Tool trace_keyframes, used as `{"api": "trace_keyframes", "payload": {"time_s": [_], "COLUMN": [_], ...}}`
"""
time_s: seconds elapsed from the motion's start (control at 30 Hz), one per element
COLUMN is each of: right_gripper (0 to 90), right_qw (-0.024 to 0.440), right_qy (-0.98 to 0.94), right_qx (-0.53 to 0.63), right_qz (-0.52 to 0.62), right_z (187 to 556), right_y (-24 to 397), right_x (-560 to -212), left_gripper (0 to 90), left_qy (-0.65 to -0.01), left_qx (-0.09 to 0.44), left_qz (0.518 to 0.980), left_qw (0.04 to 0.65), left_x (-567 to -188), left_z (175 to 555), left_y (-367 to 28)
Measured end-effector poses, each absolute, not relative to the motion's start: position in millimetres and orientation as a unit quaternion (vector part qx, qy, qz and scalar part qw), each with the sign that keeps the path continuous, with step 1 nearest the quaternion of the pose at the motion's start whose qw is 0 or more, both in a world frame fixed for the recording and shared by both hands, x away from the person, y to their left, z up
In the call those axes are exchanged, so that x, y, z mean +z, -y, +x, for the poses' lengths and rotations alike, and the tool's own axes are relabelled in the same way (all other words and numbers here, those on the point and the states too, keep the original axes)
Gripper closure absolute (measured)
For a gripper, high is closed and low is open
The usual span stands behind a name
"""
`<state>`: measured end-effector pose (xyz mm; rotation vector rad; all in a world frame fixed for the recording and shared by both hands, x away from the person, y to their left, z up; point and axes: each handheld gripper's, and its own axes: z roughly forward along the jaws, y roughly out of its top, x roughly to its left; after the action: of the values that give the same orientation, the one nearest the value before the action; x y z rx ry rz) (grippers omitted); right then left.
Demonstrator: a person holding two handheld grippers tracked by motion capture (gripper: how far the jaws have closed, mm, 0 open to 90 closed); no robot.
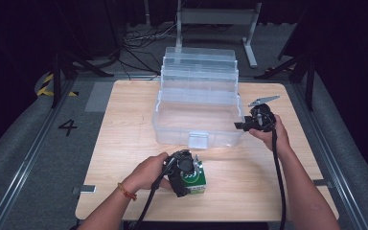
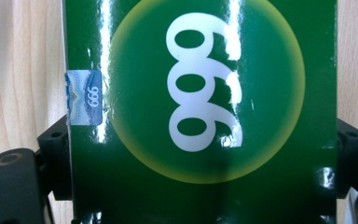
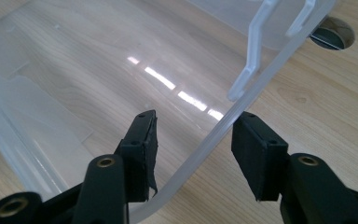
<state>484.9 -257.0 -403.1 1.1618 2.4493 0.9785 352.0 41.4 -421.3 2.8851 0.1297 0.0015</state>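
1. Green and glossy, the box (image 2: 200,112) that your left gripper (image 1: 187,173) grips bears a white "999" inside a yellow-edged circle; a small blue label sits on its edge.
2. It rests on the wooden table (image 1: 124,124) near the front edge, just in front of the clear plastic bin (image 1: 199,108).
3. Your left gripper's jaws stand wide, one pad against each side of the box, so the box is clamped between them.
4. Your left hand (image 1: 148,173) holds that gripper from the left side of the box.
5. Your right gripper (image 1: 242,125) sits at the bin's right front corner, well apart from the box.
6. Its jaws are half spread and straddle the bin's thin clear wall (image 3: 223,126); one pad is inside, the other outside, and the wall runs close by the outer pad, not pinched.
7. The bin's lid stands open behind it.
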Motion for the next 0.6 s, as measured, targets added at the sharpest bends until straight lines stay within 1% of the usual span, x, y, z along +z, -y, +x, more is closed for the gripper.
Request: {"api": "trace_keyframes", "payload": {"time_s": [0.1, 0.33, 0.6], "right_gripper": [52.3, 57.9, 58.1], "right_qw": [0.132, 0.148, 0.152], "right_qy": [-0.845, -0.852, -0.857], "right_qx": [0.333, 0.307, 0.302], "right_qz": [0.398, 0.397, 0.388], "right_z": [485, 483, 471], "right_y": [256, 257, 259], "right_x": [-403, -401, -401], "left_gripper": [15.5, 15.8, 15.2], "left_qy": [-0.045, -0.037, -0.038], "left_qx": [-0.002, -0.005, -0.010], "left_qz": [0.991, 0.992, 0.992], "left_qw": [0.130, 0.122, 0.122], "left_x": [-421, -421, -420], "left_z": [352, 348, 347], "left_y": [-43, -44, -45]}}
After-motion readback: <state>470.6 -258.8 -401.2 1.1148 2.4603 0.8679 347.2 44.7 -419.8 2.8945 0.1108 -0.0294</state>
